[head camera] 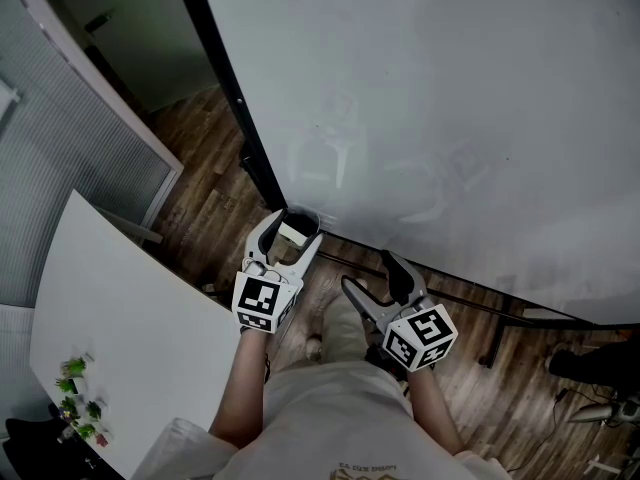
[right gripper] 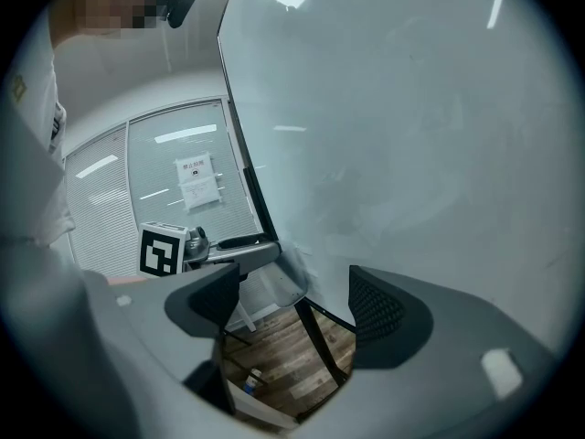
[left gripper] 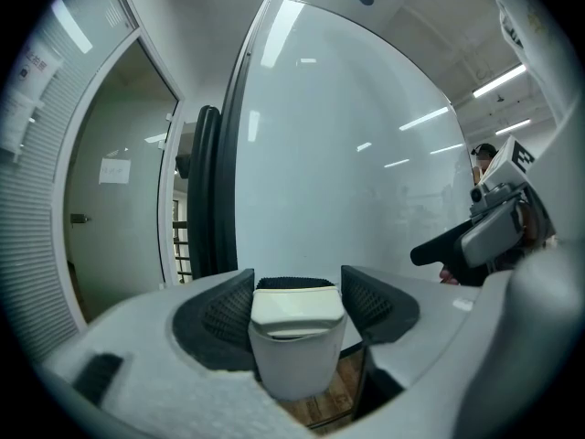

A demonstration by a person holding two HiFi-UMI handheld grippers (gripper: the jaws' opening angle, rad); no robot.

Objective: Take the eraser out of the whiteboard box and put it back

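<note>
1. Head view: person stands facing the whiteboard (head camera: 450, 98), both grippers held out low near its bottom edge. The L gripper (head camera: 295, 228) is at the board's lower left corner and the R gripper (head camera: 370, 271) is just beside it.
2. L gripper view: jaws are clamped on the eraser (left gripper: 297, 311), w/ a ribbed pad against each side. The eraser has a pale body w/ a strip of black felt on its far side.
3. The eraser sits in the box (left gripper: 294, 364), a pale rounded holder right against the whiteboard. Its top stands above the box rim.
4. Head view only gives the eraser as a pale patch inside a dark rim. Pad contact shows in the L gripper view alone.
5. R gripper view: jaws are spread w/ nothing between the pads, only wood floor (right gripper: 283, 355) and a dark stand leg behind them.
6. R gripper view shows the L gripper side-on, w/ its marker cube (right gripper: 163, 250) and one finger reaching to the box. It also shows blinds w/ a paper notice (right gripper: 196, 181). The notice isn't seen from the head view.
7. L gripper view catches the R gripper at far right, clear of the box.
8. Only the head view shows the white table (head camera: 120, 328), at lower left.
</note>
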